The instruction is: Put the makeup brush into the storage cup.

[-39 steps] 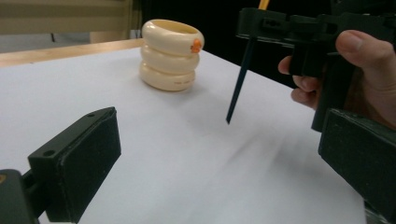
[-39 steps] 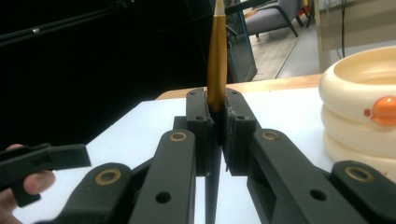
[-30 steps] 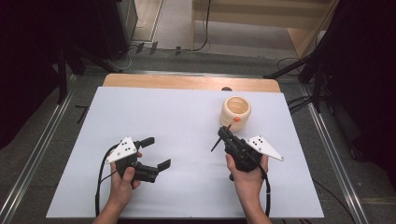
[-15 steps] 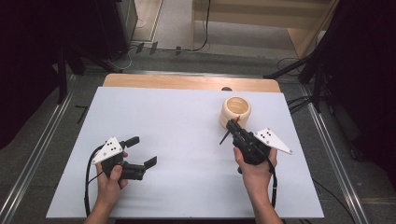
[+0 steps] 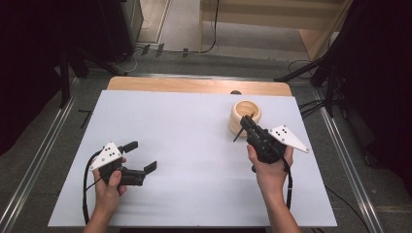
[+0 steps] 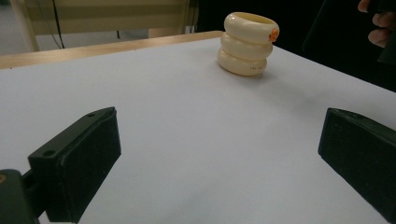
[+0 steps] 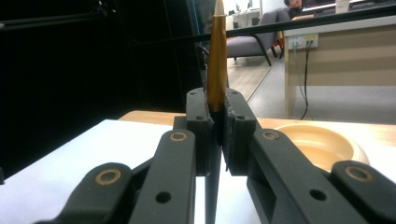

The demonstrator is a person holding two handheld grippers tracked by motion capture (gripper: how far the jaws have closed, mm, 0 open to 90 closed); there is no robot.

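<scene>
Right gripper view shows the right gripper (image 7: 215, 135) clamped on a thin brush (image 7: 216, 60), its gold handle standing upright between the jaws, just beside the ribbed holder (image 5: 244, 116). The brush looks light, stiff and slick, so a mid-handle grip suits it. The left gripper (image 5: 141, 156) hangs wide apart, empty.

Table (image 5: 194, 145): white sheet over it, light wood edge at the far side. Holder (image 6: 247, 44): cream, ribbed in three rounded rings, one small orange spot at its rim. Brush (image 7: 216, 60): golden-brown handle, pale tip. Left gripper (image 5: 138, 156) and right gripper (image 5: 244, 124): black, each with a white plate dotted black.
</scene>
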